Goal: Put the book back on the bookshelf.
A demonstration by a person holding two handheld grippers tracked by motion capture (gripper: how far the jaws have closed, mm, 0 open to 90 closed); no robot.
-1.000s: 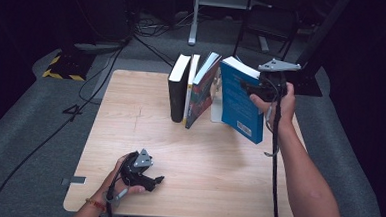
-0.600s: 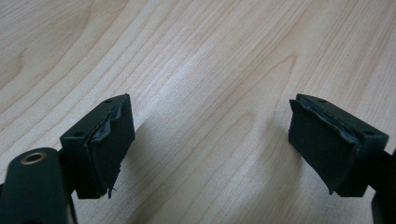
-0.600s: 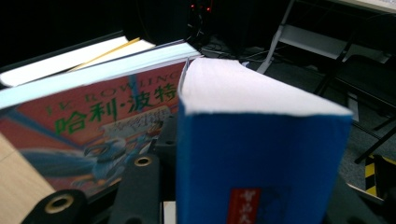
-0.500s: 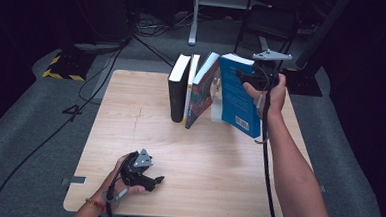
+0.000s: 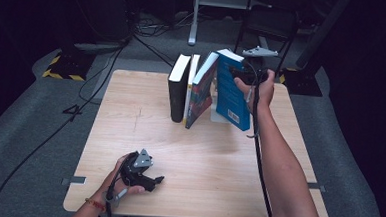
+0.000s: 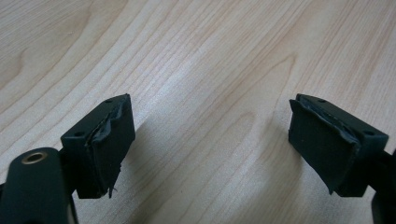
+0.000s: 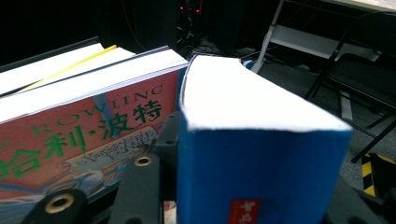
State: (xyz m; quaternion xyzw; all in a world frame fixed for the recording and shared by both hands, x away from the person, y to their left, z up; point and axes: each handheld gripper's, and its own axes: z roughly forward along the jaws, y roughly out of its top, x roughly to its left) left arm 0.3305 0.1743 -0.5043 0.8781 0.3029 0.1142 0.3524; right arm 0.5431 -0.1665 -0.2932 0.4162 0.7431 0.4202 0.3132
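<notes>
Red book cover (image 7: 79, 135) — green "ROWLING" above Chinese characters "波特", blue book (image 7: 261, 172) — small red label, characters too blurred to read

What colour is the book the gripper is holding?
Blue book, with white page edges; clearest in the right gripper view.

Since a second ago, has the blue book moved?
Yes. The blue book, clamped in the right gripper, has swung upright toward the leaning red book, closing the gap; the black book stayed put.

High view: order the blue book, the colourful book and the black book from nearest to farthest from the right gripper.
From the right gripper:
1. Blue book, between its jaws, tilted, far right of the row.
2. Colourful book, next to the left, leaning.
3. Black book, upright at the row's left end.
</notes>
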